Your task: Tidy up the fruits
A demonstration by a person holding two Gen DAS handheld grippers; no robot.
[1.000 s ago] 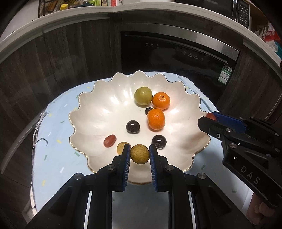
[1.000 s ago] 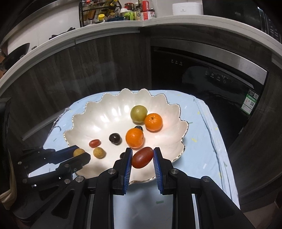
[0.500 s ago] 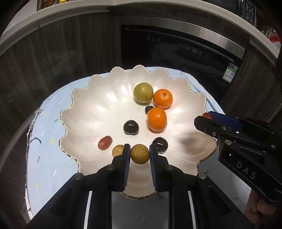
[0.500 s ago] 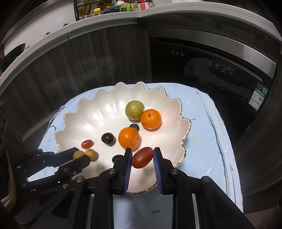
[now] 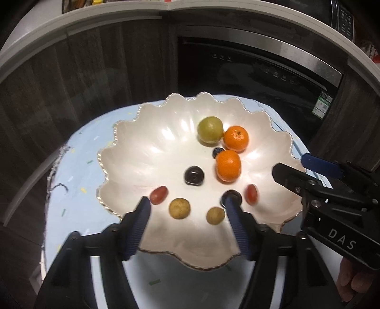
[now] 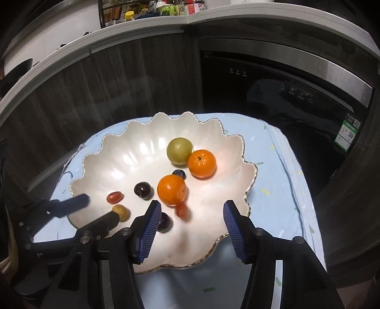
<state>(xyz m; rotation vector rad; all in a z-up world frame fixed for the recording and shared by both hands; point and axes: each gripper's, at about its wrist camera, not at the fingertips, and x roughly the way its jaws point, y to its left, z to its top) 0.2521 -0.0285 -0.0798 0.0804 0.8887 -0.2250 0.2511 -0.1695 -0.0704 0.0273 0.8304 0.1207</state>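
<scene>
A white scalloped bowl (image 5: 152,152) (image 6: 123,161) holds several fruits. My left gripper (image 5: 187,204) is open over its near rim; a small tan fruit (image 5: 215,215) lies loose between its fingers, next to another tan fruit (image 5: 179,208). My right gripper (image 6: 190,209) is open over the bowl's near side; a red grape tomato (image 6: 181,210) (image 5: 251,194), blurred, lies loose in the bowl between its fingers. Two oranges (image 6: 171,189) (image 6: 201,163), a green fruit (image 6: 179,151), dark cherries (image 6: 143,190) and another red tomato (image 6: 114,197) are also in the bowl.
The bowl stands on a light blue cloth (image 6: 273,180) on a small table. Dark wood cabinets and a black built-in appliance (image 6: 285,90) stand close behind. A counter with jars (image 6: 152,12) runs above. The right gripper shows at the right in the left wrist view (image 5: 332,195).
Both grippers have opened. The left let go of the tan fruit and the right let go of the red tomato; both fruits now lie in the bowl.
</scene>
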